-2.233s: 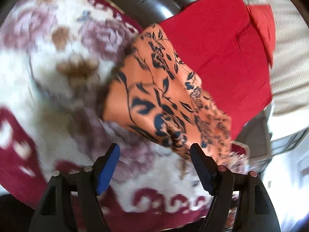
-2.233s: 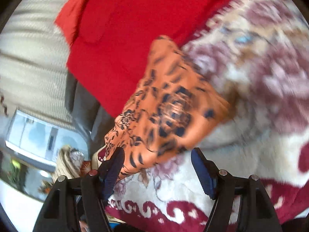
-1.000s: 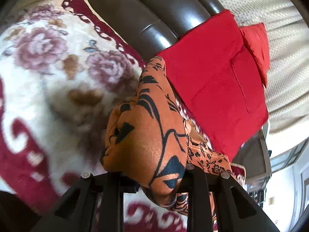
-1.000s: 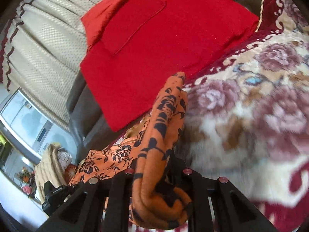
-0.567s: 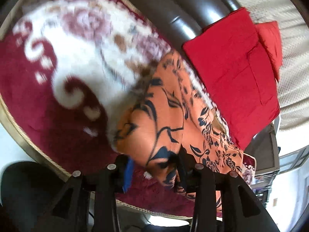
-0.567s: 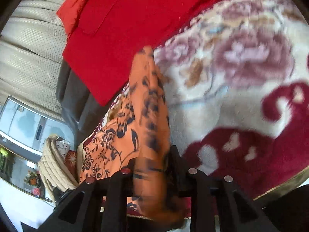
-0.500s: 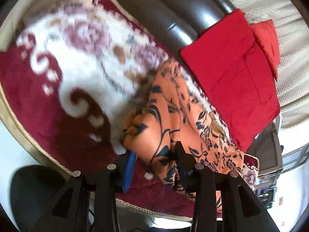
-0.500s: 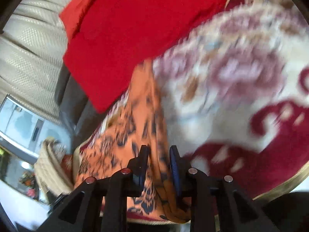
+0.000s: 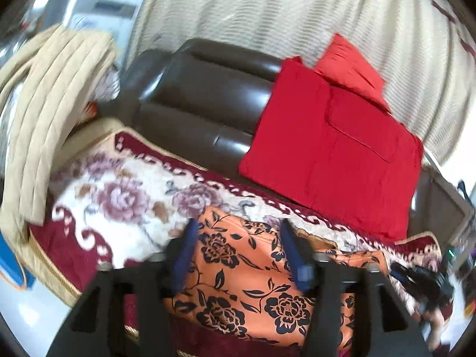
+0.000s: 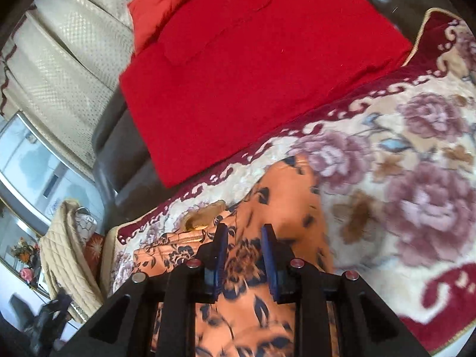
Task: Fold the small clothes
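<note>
Left wrist view: the left gripper (image 9: 239, 245) hung over the orange flowered garment (image 9: 250, 279), its jaws spread wide and just widened further, with nothing pinched; the cloth lay below and between the blue pads (image 9: 186, 251), not pressed by them. The garment rested on the near edge of the floral blanket (image 9: 125, 199), folded into a broad band. Its long axis ran left to right along that near edge, the far-left corner pointing toward the blanket's middle and the other end trailing off to the right. Beyond the blanket stood a dark leather sofa back (image 9: 208, 95). A red cloth (image 9: 330, 148) lay flat against it on the right, with a smaller red piece (image 9: 348, 65) above. A cream curtain (image 9: 297, 9) hung behind. A beige quilted cover (image 9: 50, 110) draped at far left.

Right wrist view: the right gripper (image 10: 244, 244) had its jaws only narrowly apart. The garment (image 10: 282, 208) lay under them; blur kept me from telling whether the pads (image 10: 221, 255) pressed on any fold, so the grip was undetermined. Here the garment ran from the near bottom edge up and away, tapering to a corner that pointed at the red cloth (image 10: 253, 68). The blanket (image 10: 416, 193) spread to the right. The curtain (image 10: 65, 74) filled the far left.
</note>
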Action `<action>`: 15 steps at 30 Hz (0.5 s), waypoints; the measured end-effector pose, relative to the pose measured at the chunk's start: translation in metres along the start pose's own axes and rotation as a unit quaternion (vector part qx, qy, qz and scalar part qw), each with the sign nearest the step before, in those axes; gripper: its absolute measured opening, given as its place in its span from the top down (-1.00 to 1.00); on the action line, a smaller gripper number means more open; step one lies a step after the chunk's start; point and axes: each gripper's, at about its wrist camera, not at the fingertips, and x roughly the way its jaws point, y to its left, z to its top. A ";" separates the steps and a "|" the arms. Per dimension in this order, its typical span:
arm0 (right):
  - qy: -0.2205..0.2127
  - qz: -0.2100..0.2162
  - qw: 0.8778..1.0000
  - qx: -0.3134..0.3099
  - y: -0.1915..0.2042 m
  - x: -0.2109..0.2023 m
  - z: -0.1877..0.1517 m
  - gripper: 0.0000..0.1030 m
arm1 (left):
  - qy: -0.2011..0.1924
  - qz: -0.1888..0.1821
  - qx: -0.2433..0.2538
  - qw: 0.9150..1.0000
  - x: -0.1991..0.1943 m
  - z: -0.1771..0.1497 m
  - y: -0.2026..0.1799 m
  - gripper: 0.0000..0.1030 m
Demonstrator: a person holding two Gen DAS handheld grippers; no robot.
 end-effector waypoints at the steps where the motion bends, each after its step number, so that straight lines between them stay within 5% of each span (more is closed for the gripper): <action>1: 0.008 -0.006 1.000 0.013 -0.004 0.013 0.002 0.48 | 0.009 -0.002 0.009 1.000 0.003 0.000 -0.002 -0.26; 4: 0.066 -0.039 0.996 0.053 -0.029 0.059 0.000 0.51 | 0.082 -0.030 0.038 0.995 0.034 -0.013 -0.016 -0.33; 5: 0.071 -0.014 0.995 0.074 -0.039 0.067 -0.002 0.51 | 0.108 -0.031 0.046 0.993 0.049 -0.021 -0.019 -0.33; 10: 0.055 0.011 0.996 0.074 -0.038 0.037 -0.003 0.49 | 0.217 0.025 0.065 0.974 0.124 -0.073 -0.013 -0.33; 15: 0.040 0.044 0.998 0.029 -0.020 -0.020 -0.019 0.48 | 0.221 0.035 0.094 0.970 0.133 -0.094 -0.011 -0.34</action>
